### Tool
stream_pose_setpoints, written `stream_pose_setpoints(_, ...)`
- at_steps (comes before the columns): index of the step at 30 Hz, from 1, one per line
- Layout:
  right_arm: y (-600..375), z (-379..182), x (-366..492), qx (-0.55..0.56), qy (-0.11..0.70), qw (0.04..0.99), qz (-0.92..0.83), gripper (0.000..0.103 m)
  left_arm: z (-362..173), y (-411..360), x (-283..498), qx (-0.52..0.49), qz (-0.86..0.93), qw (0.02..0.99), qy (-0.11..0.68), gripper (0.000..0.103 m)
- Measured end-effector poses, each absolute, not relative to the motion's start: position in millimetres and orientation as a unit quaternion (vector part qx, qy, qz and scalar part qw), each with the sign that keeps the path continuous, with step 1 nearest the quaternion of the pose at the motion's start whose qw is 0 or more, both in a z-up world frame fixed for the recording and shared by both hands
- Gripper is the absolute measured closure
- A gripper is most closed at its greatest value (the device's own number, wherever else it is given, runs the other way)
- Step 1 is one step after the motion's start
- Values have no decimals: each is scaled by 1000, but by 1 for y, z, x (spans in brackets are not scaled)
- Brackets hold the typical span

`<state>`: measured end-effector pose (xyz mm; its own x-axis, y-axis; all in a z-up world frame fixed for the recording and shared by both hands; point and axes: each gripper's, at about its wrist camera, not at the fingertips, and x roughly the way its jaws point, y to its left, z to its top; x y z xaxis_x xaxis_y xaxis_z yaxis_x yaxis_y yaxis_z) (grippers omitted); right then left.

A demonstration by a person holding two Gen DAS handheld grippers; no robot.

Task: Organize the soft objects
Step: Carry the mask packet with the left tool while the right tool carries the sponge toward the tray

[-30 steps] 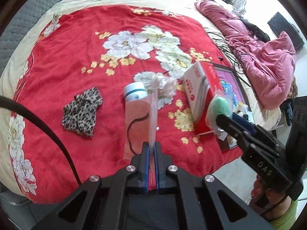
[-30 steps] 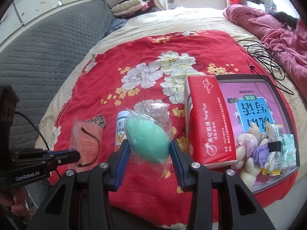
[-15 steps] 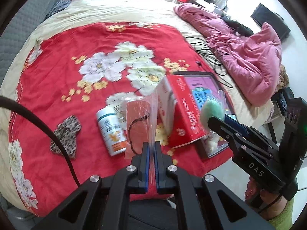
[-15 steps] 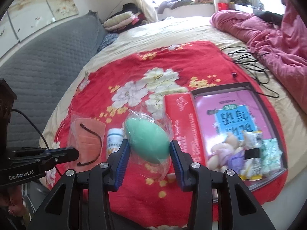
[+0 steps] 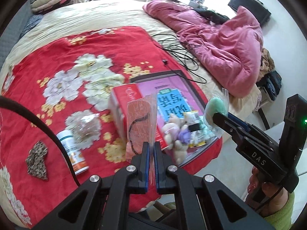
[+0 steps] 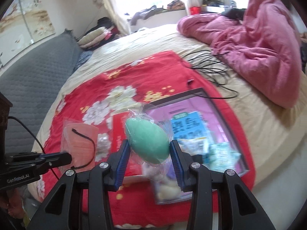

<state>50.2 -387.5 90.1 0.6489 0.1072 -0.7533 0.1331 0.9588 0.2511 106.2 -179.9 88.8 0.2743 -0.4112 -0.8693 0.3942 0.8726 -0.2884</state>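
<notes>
L gripper (image 5: 150, 149) fingers pressed together, pinching bagged pink mask (image 5: 139, 122); R gripper (image 6: 148, 153) fingers clamp wrapped green egg sponge (image 6: 146, 140), both above tray (image 6: 228, 113)

The left gripper (image 5: 151, 149) is pitched steeply downward, its jaws closed flat on the edge of a bagged orange face mask (image 5: 139, 122) that is held upright. The right gripper (image 6: 148, 153) is angled downward beside it, its jaws pressed against both sides of a green egg-shaped sponge in clear wrap (image 6: 147, 139). A hand (image 5: 268, 189) in a green sleeve is seen gripping the right gripper's handle.
</notes>
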Motion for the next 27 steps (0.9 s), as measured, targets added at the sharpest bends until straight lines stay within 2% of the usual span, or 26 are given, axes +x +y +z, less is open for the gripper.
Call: stream_pose_setpoints(27,-486,50,48,176,448,874,-71,59,39,-305,139,66,-277,775,564,99)
